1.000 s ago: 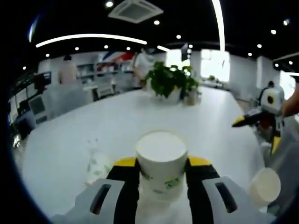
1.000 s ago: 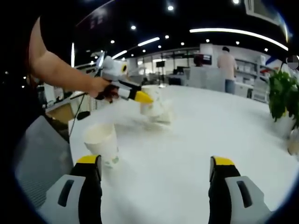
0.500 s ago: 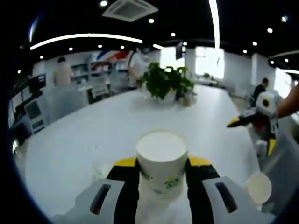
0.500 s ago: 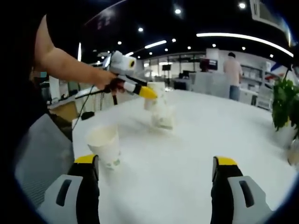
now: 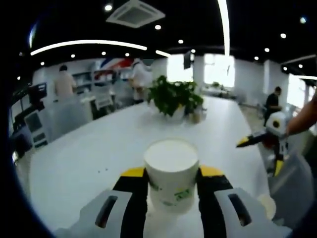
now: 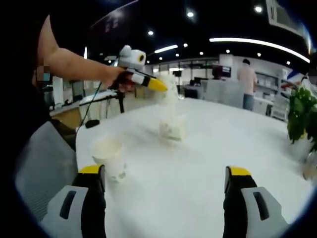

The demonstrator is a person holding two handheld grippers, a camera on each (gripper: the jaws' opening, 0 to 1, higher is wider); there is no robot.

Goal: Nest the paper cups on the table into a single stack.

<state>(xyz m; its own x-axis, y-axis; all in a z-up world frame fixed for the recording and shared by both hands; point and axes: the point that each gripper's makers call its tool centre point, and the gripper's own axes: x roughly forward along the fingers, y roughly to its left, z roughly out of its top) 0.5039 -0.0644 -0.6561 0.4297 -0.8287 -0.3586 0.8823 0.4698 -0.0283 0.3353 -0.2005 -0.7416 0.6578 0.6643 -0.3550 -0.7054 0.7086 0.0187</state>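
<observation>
Currently, listed left to right.

Item 1, my left gripper: jaws pinching a paper cup by its sides, mouth up, lifted clear of the white table. From the right gripper view this same gripper sits at about 11 o'clock, raised above the tabletop; the cup it carries is a pale blur there.

Item 2, second cup: upright on the table at about 9 o'clock in the right gripper view, just beyond my right gripper's near finger. Not gripped.

Item 3, another cup-like shape: on the table near 12 o'clock, below the raised left gripper. Too blurred to say whether it is one cup or several nested.

Item 4, my right gripper: jaws spread wide, holding nothing, hovering over bare table.

Item 5, potted plant: far along the table, 12 o'clock in the left gripper view. Not part of the job.

Status, as I judge it: one cup in hand, at least two loose on the table, no finished single stack. Most of the nesting remains.
</observation>
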